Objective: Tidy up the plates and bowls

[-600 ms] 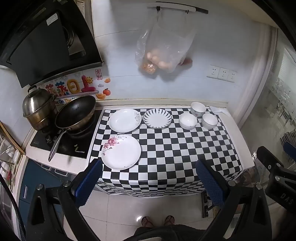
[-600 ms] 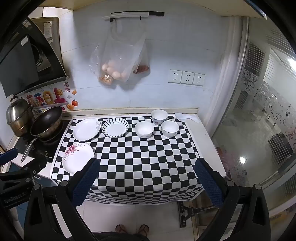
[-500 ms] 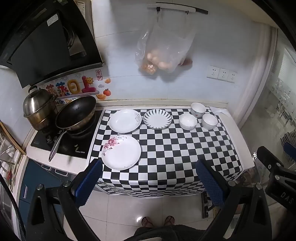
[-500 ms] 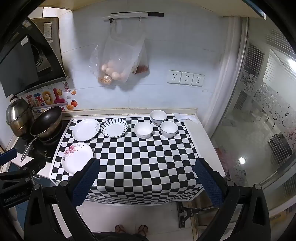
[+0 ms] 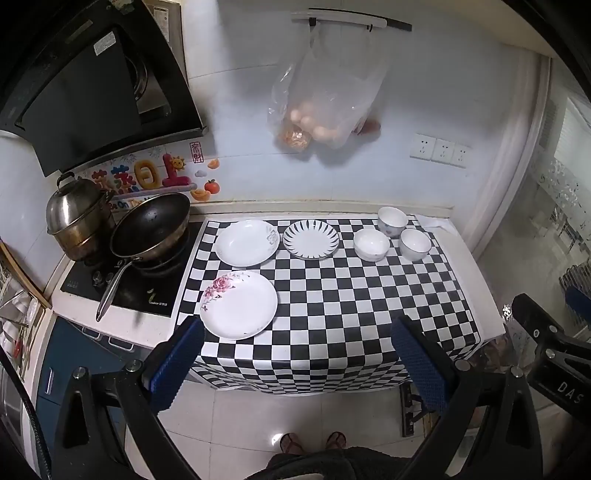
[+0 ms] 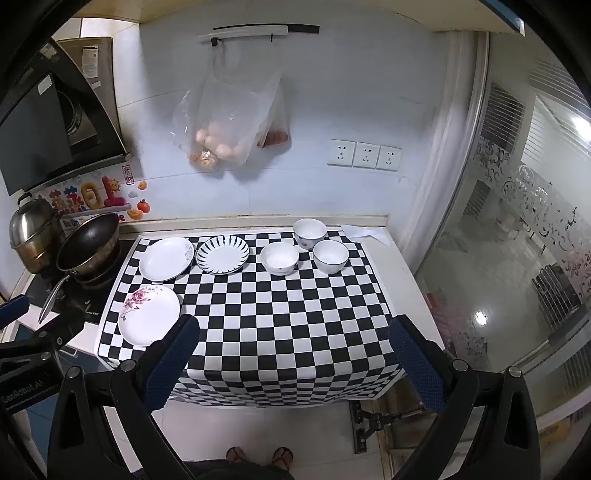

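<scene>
1. A black-and-white checkered cloth (image 5: 332, 295) covers the counter and hangs over its front edge.
2. To the left sits a black cooktop (image 5: 122, 288), carrying a dark frying pan (image 5: 151, 229) whose long handle points toward the front.
3. Just behind the pan stands a steel lidded pot (image 5: 77, 221).
4. A black range hood (image 5: 85, 96) slants above them.
5. Colourful stickers (image 5: 147, 177) line the wall under the hood.
6. A clear plastic bag (image 6: 225, 122) of eggs hangs from a wall rail (image 6: 251, 31).
7. Three white sockets (image 6: 364, 155) sit side by side on the wall.
8. A white cloth (image 6: 364, 232) lies crumpled at the counter's back right corner.
9. Frosted patterned glass (image 6: 524, 229) closes the right side.
</scene>
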The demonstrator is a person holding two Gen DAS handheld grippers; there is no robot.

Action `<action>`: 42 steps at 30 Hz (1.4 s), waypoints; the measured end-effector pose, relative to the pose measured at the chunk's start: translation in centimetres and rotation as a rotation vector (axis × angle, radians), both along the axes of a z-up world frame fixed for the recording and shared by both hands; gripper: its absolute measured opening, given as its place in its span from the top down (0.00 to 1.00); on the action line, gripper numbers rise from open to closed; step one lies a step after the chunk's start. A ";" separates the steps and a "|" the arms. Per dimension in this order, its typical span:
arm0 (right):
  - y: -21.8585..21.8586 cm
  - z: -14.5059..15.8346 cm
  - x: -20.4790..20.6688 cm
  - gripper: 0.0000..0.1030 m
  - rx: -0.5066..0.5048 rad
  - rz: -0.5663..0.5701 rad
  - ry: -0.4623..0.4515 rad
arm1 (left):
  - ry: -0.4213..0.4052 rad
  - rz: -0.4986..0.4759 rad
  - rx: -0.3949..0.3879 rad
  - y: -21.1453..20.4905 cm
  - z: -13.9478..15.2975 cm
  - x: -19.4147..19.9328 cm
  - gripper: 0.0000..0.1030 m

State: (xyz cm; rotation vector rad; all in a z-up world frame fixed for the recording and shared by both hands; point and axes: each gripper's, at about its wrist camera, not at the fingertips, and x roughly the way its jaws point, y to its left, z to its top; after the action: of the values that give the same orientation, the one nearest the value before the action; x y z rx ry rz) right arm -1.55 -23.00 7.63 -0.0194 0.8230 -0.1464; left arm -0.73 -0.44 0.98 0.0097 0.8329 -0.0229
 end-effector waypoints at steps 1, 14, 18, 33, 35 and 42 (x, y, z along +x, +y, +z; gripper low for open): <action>-0.1 0.0 0.0 0.00 0.001 0.000 0.000 | 0.000 0.000 0.000 0.0 0.1 -0.1 0.00; -0.6 -0.3 -0.6 0.00 0.008 -0.003 0.005 | 0.008 0.003 0.005 -1.2 -0.3 -0.5 0.00; -0.5 -0.3 -0.6 0.00 0.008 -0.004 0.007 | 0.008 0.004 0.004 -1.2 -0.3 -0.5 0.00; -0.7 -0.3 -0.8 0.00 0.014 -0.020 0.026 | 0.014 0.002 0.001 -1.6 -0.8 -0.9 0.00; -0.8 -0.3 -0.8 0.00 0.016 -0.022 0.027 | 0.014 0.001 0.001 -1.6 -0.7 -0.9 0.00; -1.0 -0.4 -0.8 0.00 0.017 -0.024 0.030 | 0.014 0.000 0.001 -1.5 -0.7 -1.0 0.00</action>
State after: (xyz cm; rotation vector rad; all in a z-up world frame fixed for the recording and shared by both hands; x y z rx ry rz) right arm -2.39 -24.00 7.20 0.0045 0.8550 -0.1625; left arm -1.77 -1.92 0.30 0.0100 0.8473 -0.0225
